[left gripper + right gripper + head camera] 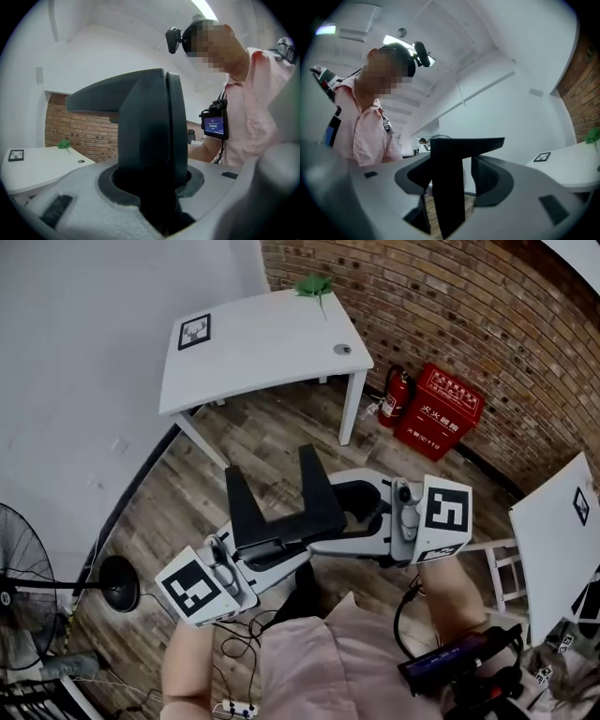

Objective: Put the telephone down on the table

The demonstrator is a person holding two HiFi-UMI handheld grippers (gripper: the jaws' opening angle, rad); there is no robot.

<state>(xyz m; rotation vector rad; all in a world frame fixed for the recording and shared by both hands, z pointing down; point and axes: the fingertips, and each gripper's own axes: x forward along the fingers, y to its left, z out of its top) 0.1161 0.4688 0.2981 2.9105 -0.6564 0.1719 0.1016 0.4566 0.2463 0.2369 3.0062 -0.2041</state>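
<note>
A white table (262, 343) stands ahead, in the corner where a white wall (84, 352) meets a brick wall (450, 306). On the table top lie a small black-and-white card (194, 331), near the left end, and a green leaf (313, 284), at the far edge. The floor (187, 493) is brown wood. A red box (441, 411) sits on the floor against the bricks, with a fire extinguisher (397, 395) just beside it. A black fan (23, 568) stands at the left. Part of a second white table (562, 540) shows at the right.

No view shows the telephone.

The two tongs are held low in front of the person and cross each other. The left gripper (166, 77) has its black jaws pressed together, with nothing between them. The right gripper (466, 150) has its jaws a little apart, and the gap is empty.
</note>
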